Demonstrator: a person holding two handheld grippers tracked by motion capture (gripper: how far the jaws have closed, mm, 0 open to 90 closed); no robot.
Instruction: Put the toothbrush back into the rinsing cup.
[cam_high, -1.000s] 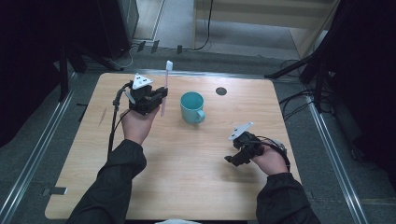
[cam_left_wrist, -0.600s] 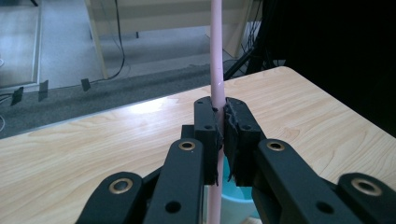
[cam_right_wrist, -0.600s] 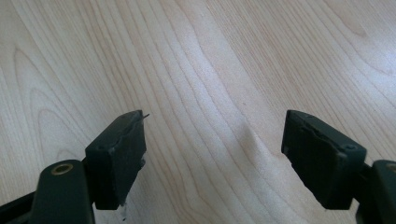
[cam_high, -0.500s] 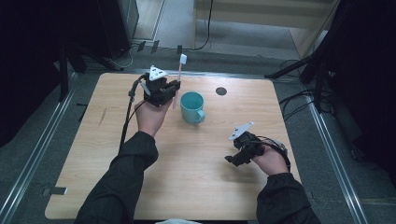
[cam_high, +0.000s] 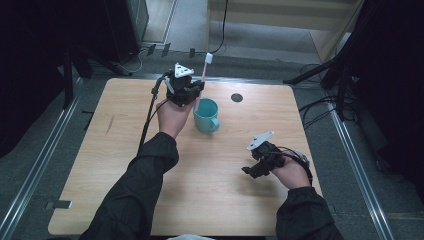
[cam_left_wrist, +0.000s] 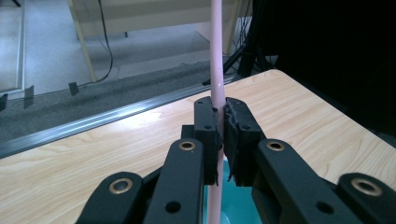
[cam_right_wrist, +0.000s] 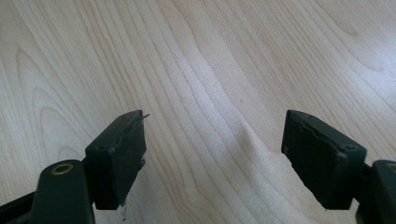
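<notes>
Tabletop (cam_high: 125, 165): pale wood, rounded corners, with a small dark disc (cam_high: 237, 97) toward its 1 o'clock corner.

Cup (cam_high: 206, 114): teal, upright, handle toward 5 o'clock, a little to 12 o'clock of the tabletop's centre.

Left tongs (cam_high: 196, 93): raised at 11 o'clock of the cup, just beside its rim, clamped shut on the toothbrush.

Right tongs (cam_high: 254, 170): low over bare wood at 4 o'clock of the cup, well apart from it, jaws spread wide with nothing between them.

Toothbrush (cam_left_wrist: 217, 56): pink handle, upright, pinched between the left pads (cam_left_wrist: 208, 135); white head at top, lower end over the cup's mouth.
</notes>
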